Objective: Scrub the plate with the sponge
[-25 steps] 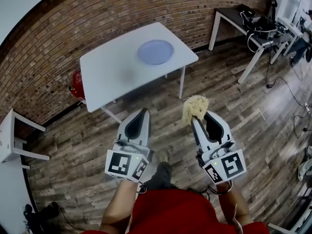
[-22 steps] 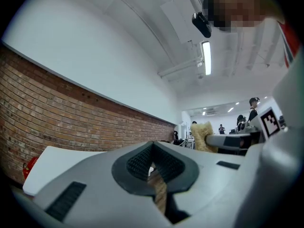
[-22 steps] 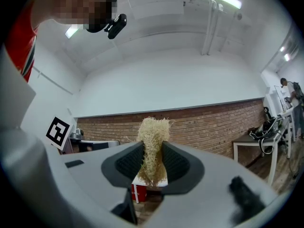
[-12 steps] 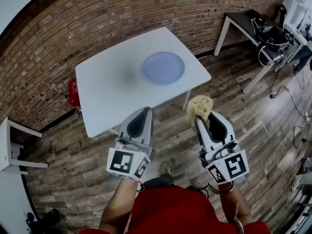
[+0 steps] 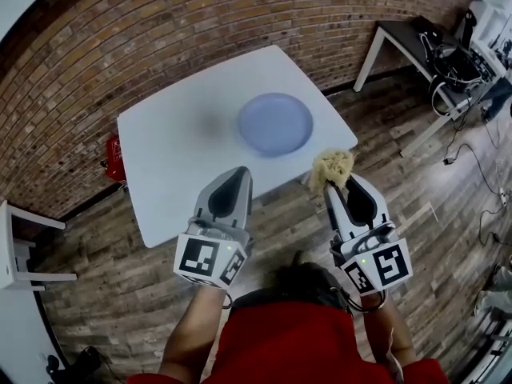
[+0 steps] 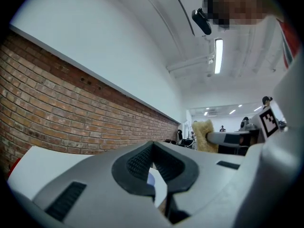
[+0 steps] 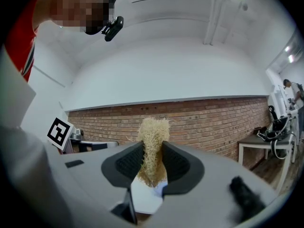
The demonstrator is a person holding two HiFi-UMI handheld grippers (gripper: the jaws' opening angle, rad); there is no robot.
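Grey and chunky, the right gripper (image 5: 330,184) pinches a fuzzy tan sponge (image 5: 332,166) between its two jaws. In the right gripper view, the sponge (image 7: 153,137) sticks up past the black bumpy pads (image 7: 128,163), which press on it from both sides. The left gripper (image 5: 240,173) has its jaws shut tight together, with nothing in them; the left gripper view shows the two tips (image 6: 153,145) touching.

Both grippers point at a white square table (image 5: 176,158). A round pale blue plate (image 5: 275,124) lies flat on the table, nearer its right side. The sponge is in the air by the table's near edge, close to the plate but not touching it.

A person in a red shirt (image 5: 296,342) holds both grippers, standing on a brown wooden floor (image 5: 112,278). Behind the table is a red brick wall (image 5: 160,30). Another table (image 5: 400,34) with black cables stands far off to the right.
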